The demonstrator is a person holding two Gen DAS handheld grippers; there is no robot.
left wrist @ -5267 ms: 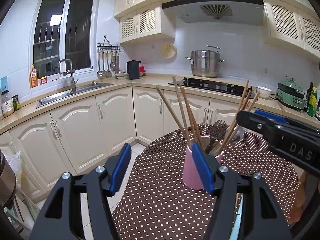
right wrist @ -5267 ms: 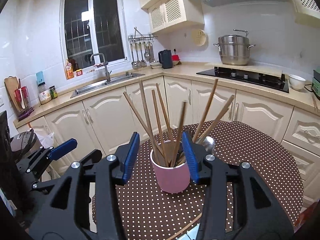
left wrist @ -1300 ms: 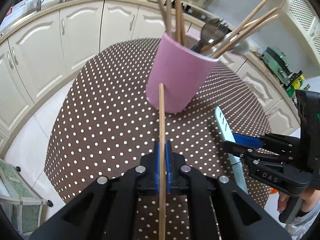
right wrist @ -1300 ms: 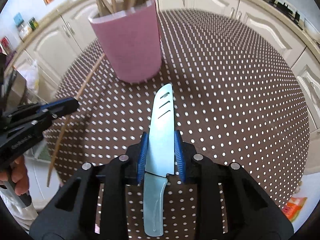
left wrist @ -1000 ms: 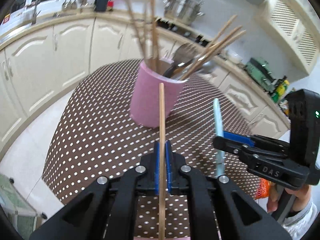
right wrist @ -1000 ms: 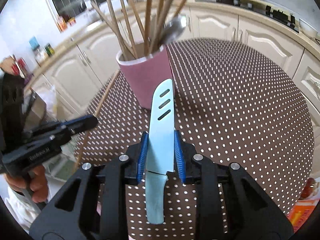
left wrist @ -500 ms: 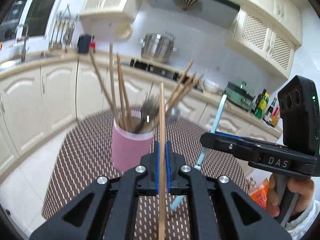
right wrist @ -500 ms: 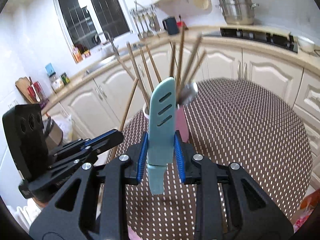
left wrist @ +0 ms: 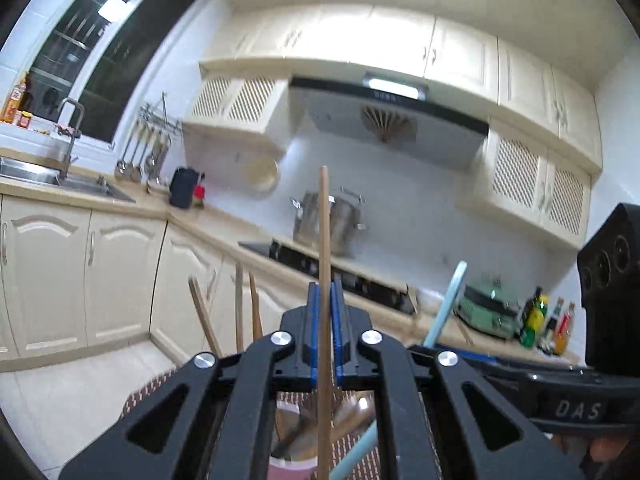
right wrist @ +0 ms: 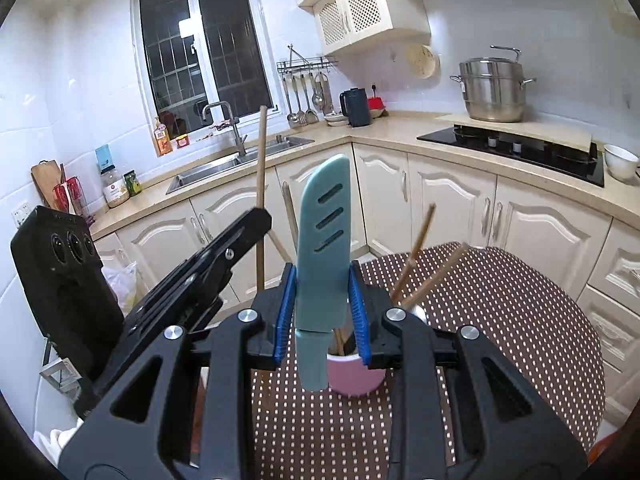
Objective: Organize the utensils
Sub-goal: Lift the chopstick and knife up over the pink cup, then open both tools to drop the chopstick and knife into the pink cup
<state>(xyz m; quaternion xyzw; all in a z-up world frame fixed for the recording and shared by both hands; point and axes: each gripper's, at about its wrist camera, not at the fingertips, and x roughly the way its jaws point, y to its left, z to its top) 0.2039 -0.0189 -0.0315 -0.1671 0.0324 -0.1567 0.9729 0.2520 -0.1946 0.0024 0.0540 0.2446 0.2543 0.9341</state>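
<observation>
Both tools had just been lifted clear of the polka-dot table (right wrist: 500, 300) and swung up from pointing down at it to nearly level, so each utensil now stood almost upright above the pink cup (right wrist: 354, 374), which I judged meant the picking-up was finished and only the dropping-in remained. The left gripper (left wrist: 325, 334) was clamped tight on a single wooden chopstick (left wrist: 324, 240), its lower end hanging just over the cup's mouth. The right gripper (right wrist: 321, 312) pinched the pale blue knife (right wrist: 322, 240) across its blade, tip up, handle dangling just in front of the cup's rim. The cup, standing on the table below both tools, already held several chopsticks (right wrist: 416, 256) leaning outward and what looked like a spoon and fork, too blurred to be sure.
</observation>
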